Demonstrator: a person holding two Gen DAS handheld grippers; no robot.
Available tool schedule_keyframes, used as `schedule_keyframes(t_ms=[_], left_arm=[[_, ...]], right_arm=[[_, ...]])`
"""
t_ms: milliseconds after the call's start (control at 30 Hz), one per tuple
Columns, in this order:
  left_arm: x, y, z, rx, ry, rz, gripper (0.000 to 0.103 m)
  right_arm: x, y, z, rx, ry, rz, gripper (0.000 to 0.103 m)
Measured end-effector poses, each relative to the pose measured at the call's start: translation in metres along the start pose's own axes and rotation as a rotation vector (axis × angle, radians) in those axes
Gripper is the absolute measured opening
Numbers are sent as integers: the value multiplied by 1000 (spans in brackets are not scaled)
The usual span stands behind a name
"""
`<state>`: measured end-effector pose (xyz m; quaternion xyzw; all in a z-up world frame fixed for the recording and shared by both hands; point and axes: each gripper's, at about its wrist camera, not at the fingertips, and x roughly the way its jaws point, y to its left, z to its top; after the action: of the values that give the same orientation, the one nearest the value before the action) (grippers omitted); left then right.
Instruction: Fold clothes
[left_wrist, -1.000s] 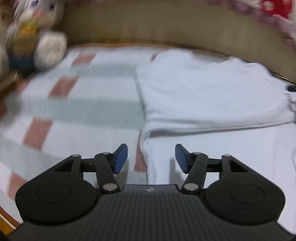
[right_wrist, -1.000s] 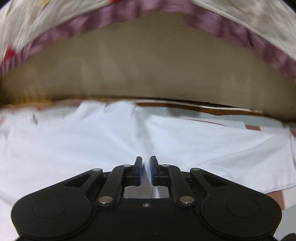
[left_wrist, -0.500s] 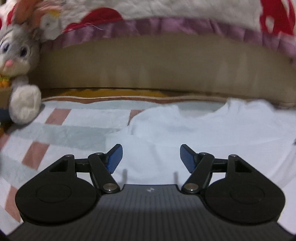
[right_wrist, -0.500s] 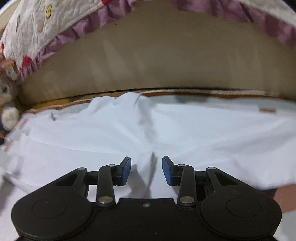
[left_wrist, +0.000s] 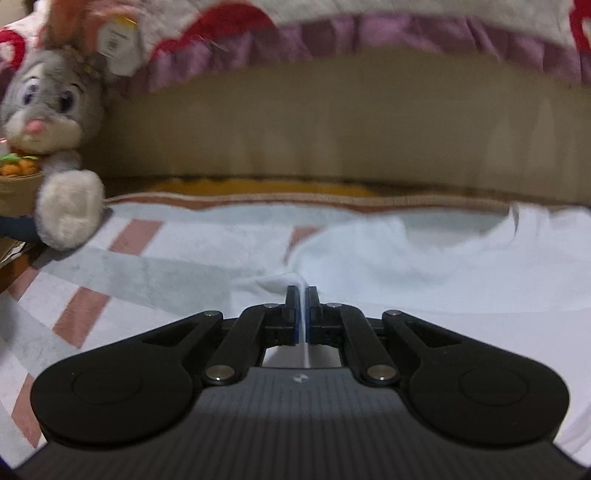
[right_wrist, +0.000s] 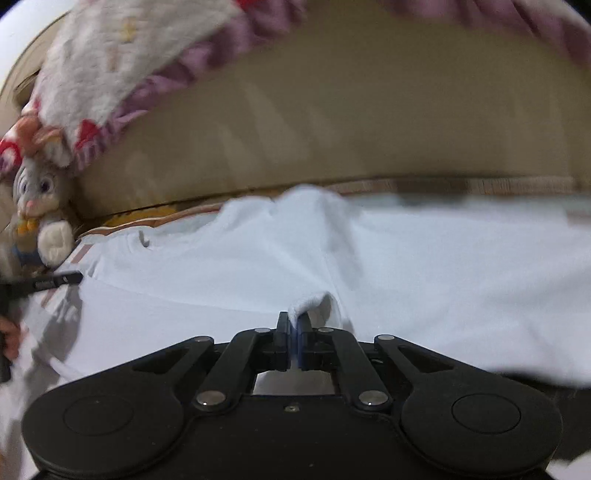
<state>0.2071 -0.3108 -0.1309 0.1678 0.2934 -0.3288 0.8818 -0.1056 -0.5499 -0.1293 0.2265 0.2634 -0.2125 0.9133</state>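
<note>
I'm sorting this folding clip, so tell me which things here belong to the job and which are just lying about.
Part of the job:
- white cotton T-shirt
- left gripper, shut on a pinch of it
- right gripper, shut on another pinch

Just lying about:
- grey plush rabbit toy
- pink-and-grey checked bed sheet
- white quilt with purple frill
- tan padded headboard

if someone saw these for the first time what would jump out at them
Most likely the white garment spread over the checked blanket, with both the left gripper and the right gripper shut on pinches of its fabric. Next, the grey plush rabbit sitting at the far left against the tan headboard.
</note>
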Motion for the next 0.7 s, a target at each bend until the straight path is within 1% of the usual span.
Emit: schedule_keyframes(t_ms=[67, 133, 233, 267, 300, 333, 367, 400, 433, 467, 500, 600, 633, 667, 700], left_arm=[[-4, 12, 5, -53, -19, 25, 2], [0, 28, 7, -144, -30, 29, 2], [23, 46, -4, -272, -4, 26, 3], [30, 50, -7, -294, 4, 37, 5], [34, 47, -10, -257, 6, 82, 9], [32, 47, -12, -245, -7, 118, 9], [30, 46, -13, -233, -19, 155, 13], [26, 45, -15, -226, -33, 175, 24], [16, 46, -17, -236, -50, 146, 31], [6, 46, -18, -246, -68, 118, 44], [-3, 45, -20, -246, -80, 86, 49], [-24, 27, -33, -150, -59, -21, 49], [-27, 19, -40, -97, -26, -15, 49], [-29, 13, -48, -49, 6, 7, 49], [-31, 11, -56, -23, 29, 26, 49]], right_arm=[[-9, 12, 9, -61, -65, -11, 5], [-11, 22, 20, -134, -117, -3, 4], [11, 30, 35, -249, -151, -6, 4], [22, 26, 38, -260, -157, -2, 7], [35, 19, 40, -242, -138, -17, 15], [48, 12, 42, -219, -116, -34, 38], [51, 3, 39, -184, -101, -67, 45], [54, -5, 35, -147, -88, -103, 45], [56, -14, 32, -110, -76, -139, 45], [49, -21, 27, -89, -59, -141, 45], [48, -23, 25, -51, -42, -119, 45], [46, -27, 22, 73, 9, -44, 47], [46, -29, 21, 114, 26, -18, 48], [45, -30, 20, 156, 43, 7, 52], [45, -31, 19, 197, 60, 32, 54]])
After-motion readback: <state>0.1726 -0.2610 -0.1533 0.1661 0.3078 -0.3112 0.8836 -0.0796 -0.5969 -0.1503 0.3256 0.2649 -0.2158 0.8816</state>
